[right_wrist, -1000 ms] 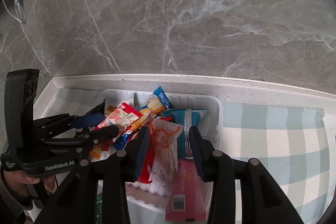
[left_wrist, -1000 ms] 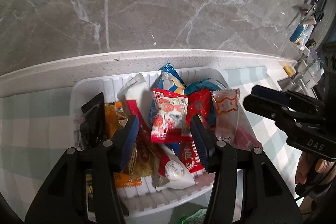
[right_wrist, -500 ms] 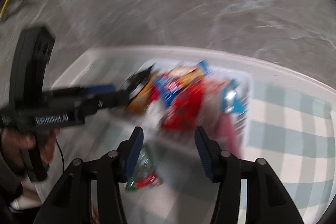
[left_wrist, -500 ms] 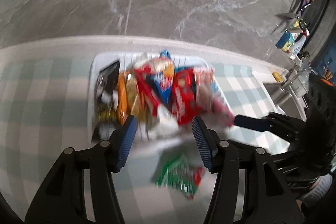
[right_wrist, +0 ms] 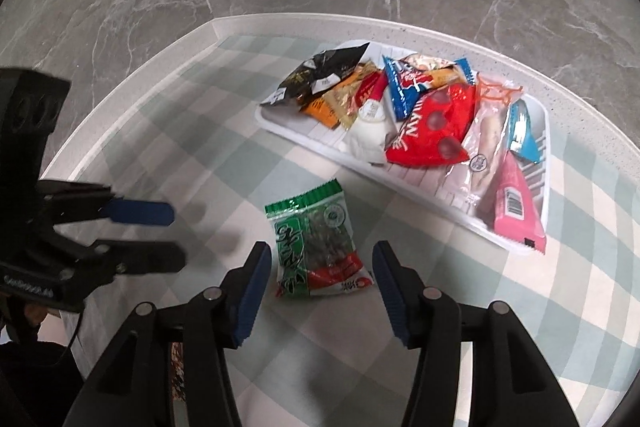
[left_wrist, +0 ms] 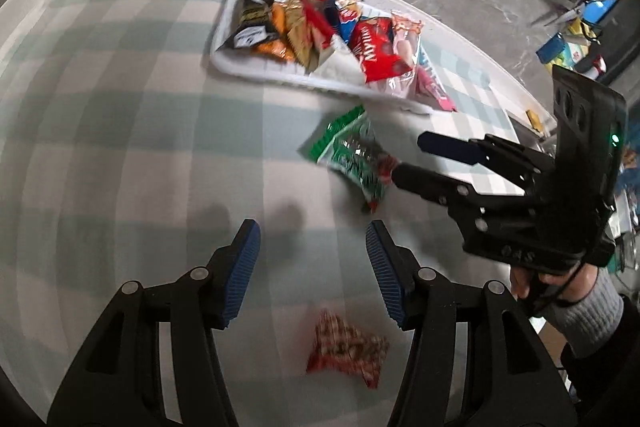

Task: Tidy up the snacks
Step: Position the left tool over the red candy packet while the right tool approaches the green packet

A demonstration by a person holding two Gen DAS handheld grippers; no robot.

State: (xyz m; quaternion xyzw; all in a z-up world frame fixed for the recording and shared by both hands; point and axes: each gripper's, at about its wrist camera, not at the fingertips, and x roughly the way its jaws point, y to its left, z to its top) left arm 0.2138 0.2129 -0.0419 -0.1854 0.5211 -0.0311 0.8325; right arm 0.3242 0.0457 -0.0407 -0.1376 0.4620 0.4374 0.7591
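Observation:
A white tray full of several snack packets stands at the far side of the checked tablecloth; it also shows in the left wrist view. A green snack packet lies loose on the cloth in front of it, also in the left wrist view. My right gripper is open and empty just above the green packet's near end. A red patterned packet lies on the cloth below my left gripper, which is open and empty. The left gripper shows at the left of the right wrist view.
The table has a rounded white edge, with a grey marble floor beyond. A pink packet hangs over the tray's near corner. Scissors and clutter lie off the table at the far right.
Both grippers have pulled back and up from over the tray. The green packet and the red patterned packet have come into view on the cloth. Both stay open.

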